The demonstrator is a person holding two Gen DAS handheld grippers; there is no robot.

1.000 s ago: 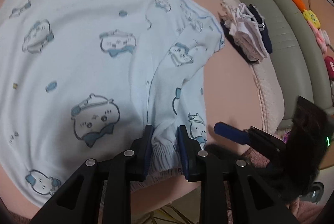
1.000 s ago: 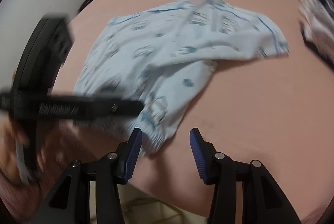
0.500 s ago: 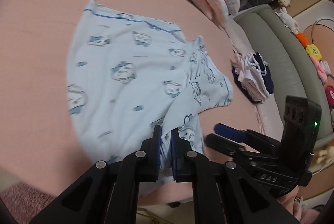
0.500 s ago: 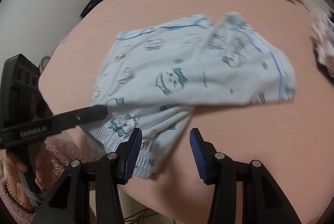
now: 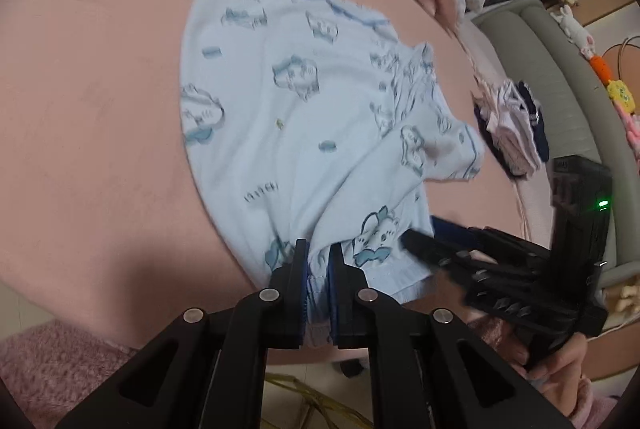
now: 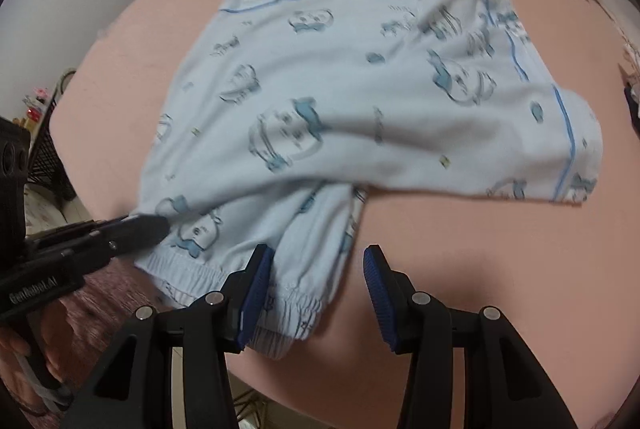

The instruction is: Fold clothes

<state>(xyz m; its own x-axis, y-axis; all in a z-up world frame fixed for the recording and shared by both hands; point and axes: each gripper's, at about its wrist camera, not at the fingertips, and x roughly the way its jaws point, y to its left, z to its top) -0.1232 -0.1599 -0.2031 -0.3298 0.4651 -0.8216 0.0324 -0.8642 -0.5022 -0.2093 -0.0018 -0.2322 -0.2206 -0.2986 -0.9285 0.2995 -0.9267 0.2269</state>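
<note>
Garment: pale blue shorts (image 5: 304, 133) printed with cartoon faces, spread on a pink bed (image 5: 92, 77); elastic waistband (image 6: 192, 265) at the near edge, just above the drop to the floor.
Lie of the cloth: one leg doubled across the other, right part raised in a loose hump with shadow beneath; blue-piped hems at the far side.
Left tongs (image 5: 318, 265): nearly closed, pinching a bunched bit of waistband between blue pads.
Right tongs (image 6: 316, 277): wide apart, gripping nothing; waistband cloth lying between and under the fingers, touching the left-hand pad.
Blur: cloth smeared in the right wrist view, so likely in motion.
Step in hand, as a judgement: lengthwise fold of the shorts under way, waistband being squared at the near edge, one end clamped and the other not yet taken.
Next move, as a judgement: closing of the right tongs on the free waistband end, then an even pull with both to flatten the hump and line up the two legs before any fold from waistband toward hems.
Surroundings: small pile of folded clothes (image 5: 516, 129), white and navy, well apart on the right; grey sofa (image 5: 568, 97) beyond with plush toys (image 5: 600, 65) along its back.
</note>
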